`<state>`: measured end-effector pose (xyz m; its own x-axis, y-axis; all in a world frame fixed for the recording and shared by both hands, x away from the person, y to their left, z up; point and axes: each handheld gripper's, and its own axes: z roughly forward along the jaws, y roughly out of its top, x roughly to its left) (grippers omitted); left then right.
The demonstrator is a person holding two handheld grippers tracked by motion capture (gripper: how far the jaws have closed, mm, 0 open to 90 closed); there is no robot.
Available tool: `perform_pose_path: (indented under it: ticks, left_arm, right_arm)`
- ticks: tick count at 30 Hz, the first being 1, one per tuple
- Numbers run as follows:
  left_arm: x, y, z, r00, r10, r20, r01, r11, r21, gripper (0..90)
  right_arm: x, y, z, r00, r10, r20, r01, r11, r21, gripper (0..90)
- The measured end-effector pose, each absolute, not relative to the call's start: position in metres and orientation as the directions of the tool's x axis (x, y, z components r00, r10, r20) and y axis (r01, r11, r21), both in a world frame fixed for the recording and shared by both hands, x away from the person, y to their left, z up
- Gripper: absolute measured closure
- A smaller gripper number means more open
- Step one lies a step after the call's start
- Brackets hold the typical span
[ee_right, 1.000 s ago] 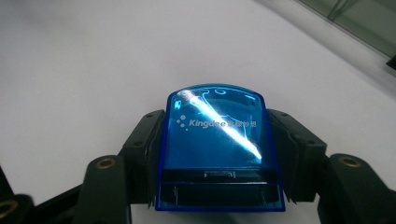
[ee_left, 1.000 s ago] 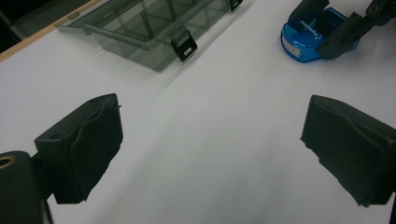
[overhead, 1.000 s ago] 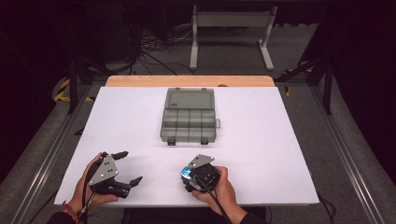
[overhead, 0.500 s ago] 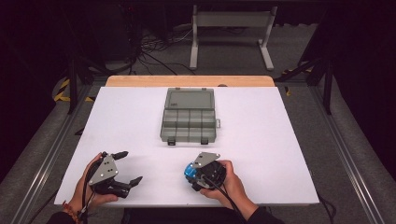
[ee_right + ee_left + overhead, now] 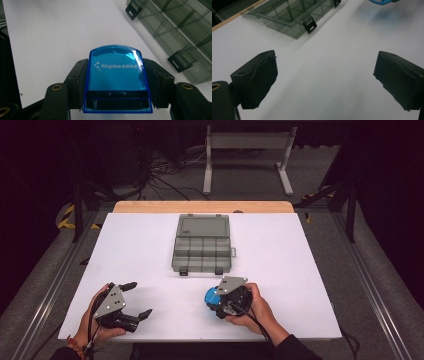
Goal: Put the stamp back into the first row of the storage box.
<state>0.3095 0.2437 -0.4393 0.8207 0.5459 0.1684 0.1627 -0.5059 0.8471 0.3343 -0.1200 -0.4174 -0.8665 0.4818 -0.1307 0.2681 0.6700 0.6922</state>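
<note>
A translucent blue case (image 5: 115, 65) printed "Kingdee" sits between the jaws of my right gripper (image 5: 116, 75), which is shut on its two sides. In the high view this gripper (image 5: 216, 301) and the blue case (image 5: 210, 296) hover at the table's near middle, just in front of a grey clear compartment box (image 5: 202, 243) with its lid open. The box (image 5: 180, 30) lies up and to the right in the right gripper view. My left gripper (image 5: 138, 298) rests at the near left, open and empty (image 5: 324, 75), and faces the box (image 5: 287, 15).
The white table top (image 5: 300, 265) has a wooden strip (image 5: 200, 206) along its far edge. Metal rails run down both sides. A metal stand (image 5: 247, 150) and cables lie on the floor beyond the table.
My right gripper has moved a little right and up with the blue case in it. The left gripper has stayed in place.
</note>
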Motion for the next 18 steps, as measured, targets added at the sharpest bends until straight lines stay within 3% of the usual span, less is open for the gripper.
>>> perform_pose_path:
  ticks: [18]
  left_arm:
    - [0.311,0.245,-0.439,0.827,0.542,0.149,0.169,-0.493,0.854,4.7]
  right_arm:
    - [0.368,-0.159,-0.388,-0.843,0.521,-0.135,0.265,0.620,0.739,41.9]
